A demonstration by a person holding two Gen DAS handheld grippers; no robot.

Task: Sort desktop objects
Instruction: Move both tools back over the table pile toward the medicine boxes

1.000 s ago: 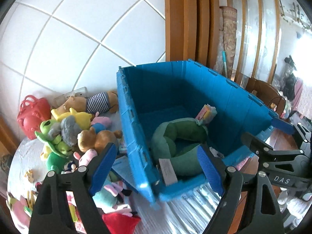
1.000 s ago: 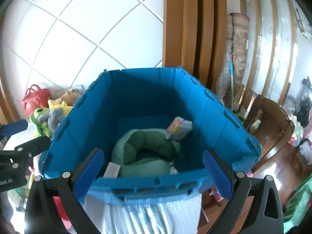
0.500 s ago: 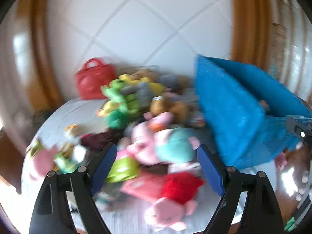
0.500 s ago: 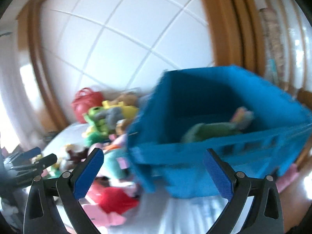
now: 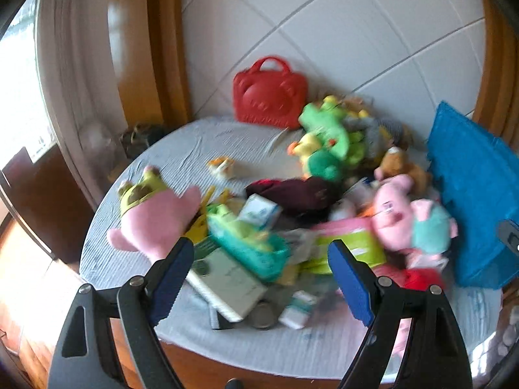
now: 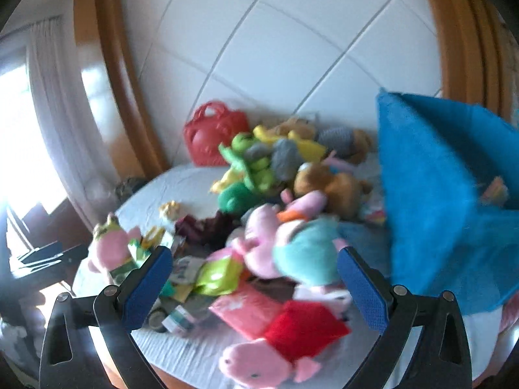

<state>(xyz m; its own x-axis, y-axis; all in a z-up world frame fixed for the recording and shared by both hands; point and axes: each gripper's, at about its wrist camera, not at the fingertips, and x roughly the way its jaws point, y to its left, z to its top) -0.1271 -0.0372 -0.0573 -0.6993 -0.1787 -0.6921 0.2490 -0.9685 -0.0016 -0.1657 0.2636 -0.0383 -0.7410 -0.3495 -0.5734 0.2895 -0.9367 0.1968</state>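
A heap of soft toys and small packets covers a round table with a pale cloth (image 5: 181, 155). My left gripper (image 5: 261, 278) is open above the near edge, over a white notebook (image 5: 227, 282) and a teal pouch (image 5: 249, 243); nothing is between its fingers. My right gripper (image 6: 254, 287) is open too, hovering over a pink pig toy with a teal dress (image 6: 292, 246) and a red-dressed pig (image 6: 285, 340). A blue crate (image 6: 434, 201) stands at the right (image 5: 476, 194). Both views are blurred.
A red toy handbag (image 5: 271, 94) leans on the tiled wall at the back. A pink plush (image 5: 152, 217) lies at the table's left edge, green and yellow plushes (image 5: 327, 142) at the back. The left gripper's body (image 6: 42, 259) shows at the right wrist view's left edge.
Both grippers have swung left, away from the blue crate's inside, and now face the toy heap. Both stayed open and empty.
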